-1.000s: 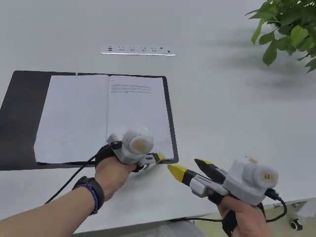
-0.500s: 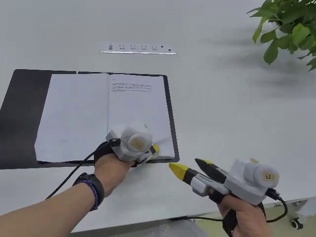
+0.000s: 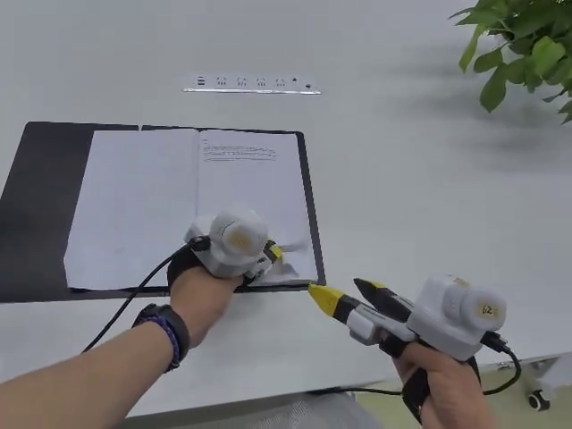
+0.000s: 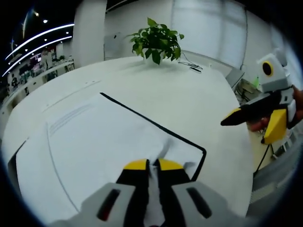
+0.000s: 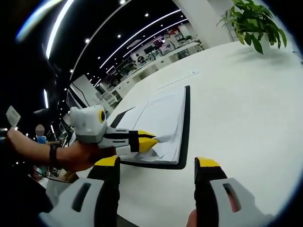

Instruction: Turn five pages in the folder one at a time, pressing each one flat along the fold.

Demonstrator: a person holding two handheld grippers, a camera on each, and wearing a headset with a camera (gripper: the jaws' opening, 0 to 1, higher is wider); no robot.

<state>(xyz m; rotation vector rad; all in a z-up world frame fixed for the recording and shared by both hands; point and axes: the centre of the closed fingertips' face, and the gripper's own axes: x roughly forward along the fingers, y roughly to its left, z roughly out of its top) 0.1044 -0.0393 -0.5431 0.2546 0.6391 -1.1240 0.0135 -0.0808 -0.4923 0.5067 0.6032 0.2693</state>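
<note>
Two jaws of the left gripper (image 4: pixel 152 165) pinch the page (image 4: pixel 109 142) corner (right gripper (image 5: pixel 157 161) gapes beside folder (image 5: pixel 185 118)).

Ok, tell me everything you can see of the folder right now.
The folder is a thin black cover lying open and flat on the white table, with white sheets spread across both sides. The right-hand page carries a few printed lines near its top; the left sheet looks blank. The left gripper is shut on the right-hand page's lower corner, which is puckered and lifted slightly.
</note>
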